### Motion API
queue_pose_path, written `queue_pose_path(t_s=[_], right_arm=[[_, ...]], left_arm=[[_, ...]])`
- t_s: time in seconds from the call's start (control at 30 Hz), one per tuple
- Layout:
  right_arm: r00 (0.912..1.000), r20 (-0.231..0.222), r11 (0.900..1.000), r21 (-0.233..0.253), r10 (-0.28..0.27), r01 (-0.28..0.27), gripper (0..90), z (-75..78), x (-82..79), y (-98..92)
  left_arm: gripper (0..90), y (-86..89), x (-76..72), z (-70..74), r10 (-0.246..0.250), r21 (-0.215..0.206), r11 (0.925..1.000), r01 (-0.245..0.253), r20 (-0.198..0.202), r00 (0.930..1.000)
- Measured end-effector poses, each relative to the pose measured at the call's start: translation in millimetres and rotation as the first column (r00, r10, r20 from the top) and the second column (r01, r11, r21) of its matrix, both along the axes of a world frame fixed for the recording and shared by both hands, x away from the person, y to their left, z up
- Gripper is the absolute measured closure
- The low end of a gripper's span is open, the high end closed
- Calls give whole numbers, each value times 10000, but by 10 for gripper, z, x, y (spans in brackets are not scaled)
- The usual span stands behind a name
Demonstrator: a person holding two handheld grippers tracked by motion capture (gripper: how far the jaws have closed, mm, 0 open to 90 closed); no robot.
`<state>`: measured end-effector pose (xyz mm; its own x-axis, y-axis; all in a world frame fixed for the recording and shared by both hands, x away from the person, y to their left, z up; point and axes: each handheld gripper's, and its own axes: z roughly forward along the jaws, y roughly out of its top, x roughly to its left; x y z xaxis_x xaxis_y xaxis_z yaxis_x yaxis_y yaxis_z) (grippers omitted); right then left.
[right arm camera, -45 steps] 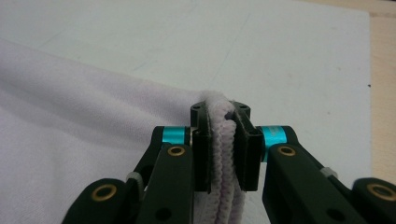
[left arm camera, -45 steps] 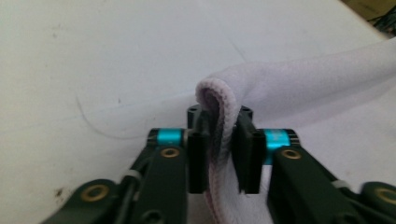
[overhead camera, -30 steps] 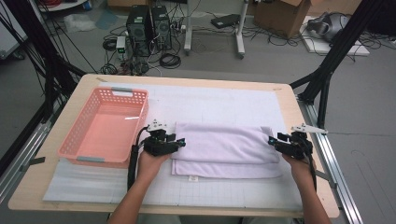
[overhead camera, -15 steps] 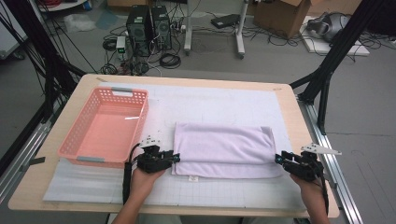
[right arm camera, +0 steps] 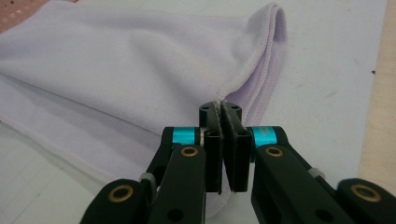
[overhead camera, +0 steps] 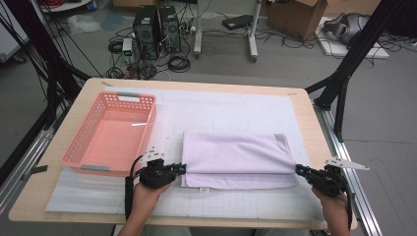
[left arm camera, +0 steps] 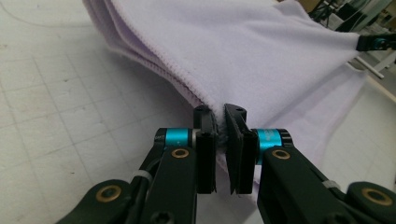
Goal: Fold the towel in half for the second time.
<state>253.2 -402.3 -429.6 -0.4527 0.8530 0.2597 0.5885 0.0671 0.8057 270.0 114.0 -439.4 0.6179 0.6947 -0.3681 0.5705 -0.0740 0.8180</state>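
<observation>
- Behind the table (overhead camera: 54,196) the grey floor carries black computer towers (overhead camera: 157,27), many cables and a cardboard box (overhead camera: 300,17).
- On the wooden table lies a white gridded mat (overhead camera: 231,110), and the lilac towel (overhead camera: 236,157) rests on this mat, folded into a wide rectangle.
- Just beside the towel's left edge stands the pink basket (overhead camera: 110,135); it looks empty.
- At the towel's near left corner is the left gripper (overhead camera: 181,169), held by a hand that comes from the near edge of the table.
- In the left gripper view its jaws are pressed together on the hem of the towel's top layer (left arm camera: 219,116), with cloth between them.
- At the towel's near right corner is the right gripper (overhead camera: 299,169), with its grey plate pointing away from the towel.
- In the right gripper view the right gripper (right arm camera: 222,112) is clamped on the stitched corner of the top layer, with almost no gap between the jaws.
- From both pinched corners the top layer rises a little above the layers under it, which lie flat on the mat.
- Below the near left corner of the towel a small white tag (overhead camera: 202,189) seems to stick out, but it is too small to be sure.
</observation>
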Motion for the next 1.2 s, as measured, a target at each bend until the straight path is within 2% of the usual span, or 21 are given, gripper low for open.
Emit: queue_pose_path(t_s=[0.1,0.17,0.27,0.33,0.4,0.47,0.57,0.6,0.73,0.83,0.87,0.9,0.93,0.97,1.0,1.1,1.13,1.17,1.2], right_arm=[[10000,99,9999,136,15,-16,870,19,-40,-32],[10000,20,10000,76,-9,9,869,-3,-35,-23],[9999,-133,9999,-108,45,-46,868,-33,-10,12],[9999,-113,9999,-105,70,-72,868,-31,-6,27],[9999,-44,9999,-96,96,-97,867,-27,-4,23],[10000,-33,9999,-72,80,-80,867,-26,-5,12],[10000,63,9999,82,57,-58,868,-11,-22,-5],[9999,129,9999,142,90,-91,868,0,-32,-12],[9995,251,9997,145,207,-211,869,71,-116,-23],[9993,200,9995,98,306,-308,870,87,-200,-61],[9995,145,9996,63,292,-293,869,82,-218,-69],[9996,-6,9996,-3,294,-294,861,70,-235,-74],[9995,-143,9995,-121,290,-292,795,53,-242,-70],[9995,-284,9994,-321,102,-111,678,37,-246,-66],[9995,-279,9994,-312,-123,115,643,37,-245,-72],[9984,111,9982,-185,-560,562,559,98,-241,-93],[9978,232,9978,-217,-619,624,543,105,-230,-91],[9973,158,9973,-141,-716,718,534,105,-200,-76],[9975,186,9974,-191,-688,691,529,92,-168,-65]], left_arm=[[799,-3,-54,26,10,190,9998,-16,300,9996],[744,-11,-61,16,0,301,9995,-8,269,9996],[735,-38,-64,-11,87,635,9979,-104,257,9996],[767,-46,-61,-15,60,703,9975,-81,297,9995],[845,-58,-62,-18,43,822,9966,-73,360,9993],[864,-64,-72,-10,63,765,9970,-97,438,9990],[867,-33,-114,43,107,261,9996,-119,469,9988],[867,-13,-142,62,93,85,9999,-97,503,9987],[866,31,-297,88,-47,-174,9998,55,425,9991],[864,22,-408,44,-273,35,9996,272,270,9993],[860,14,-430,16,-294,235,9993,289,216,9993],[842,8,-434,-11,-310,418,9987,305,119,9994],[777,3,-418,-32,-232,606,9979,227,79,9997],[671,0,-403,-33,-30,624,9980,22,127,9999],[596,4,-391,-26,103,591,9982,-117,236,9997],[485,21,-306,16,604,468,9969,-634,633,9962],[475,33,-243,20,787,437,9957,-816,638,9949],[461,42,-201,17,873,428,9950,-900,608,9943],[448,47,-123,-1,1008,347,9941,-1023,435,9940]])
